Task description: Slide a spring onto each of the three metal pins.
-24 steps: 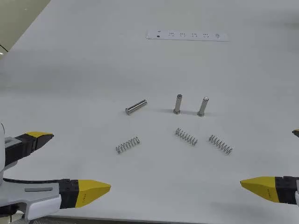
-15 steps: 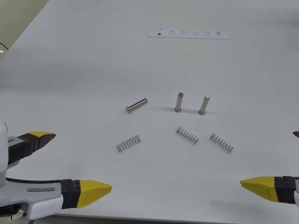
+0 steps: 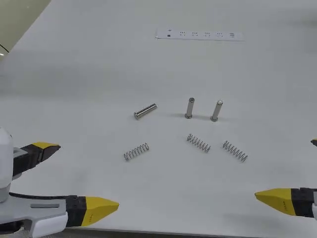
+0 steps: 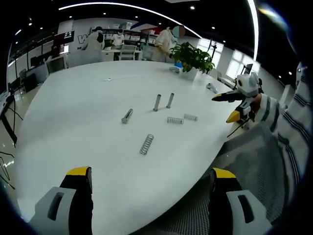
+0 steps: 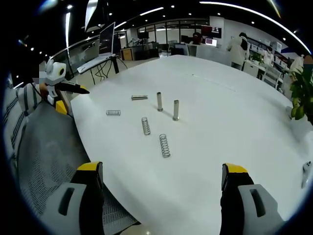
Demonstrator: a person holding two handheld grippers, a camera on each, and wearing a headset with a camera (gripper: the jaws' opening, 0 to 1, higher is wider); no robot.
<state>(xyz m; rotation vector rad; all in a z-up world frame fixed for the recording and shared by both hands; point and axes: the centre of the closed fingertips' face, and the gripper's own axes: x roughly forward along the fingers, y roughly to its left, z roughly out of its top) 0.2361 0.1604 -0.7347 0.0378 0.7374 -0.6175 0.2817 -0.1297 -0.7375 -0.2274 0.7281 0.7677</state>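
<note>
Head view: left gripper [image 3: 79, 176] and right gripper [image 3: 286, 168], both wide open, flank the near edge of the desk [image 3: 89, 69]. Two pins [image 3: 189, 108] stand and a third pin [image 3: 145, 111] lies, with springs [image 3: 198, 143] loose before them and a power strip [image 3: 199, 34] beyond. Left gripper view: plant [image 4: 193, 56] behind the pins. Right gripper view: bare desk before springs.

On the white table [image 4: 73, 98], 2 upright pins [image 4: 157, 103], 1 flat pin [image 4: 126, 116], 3 loose springs [image 4: 146, 144]
</note>
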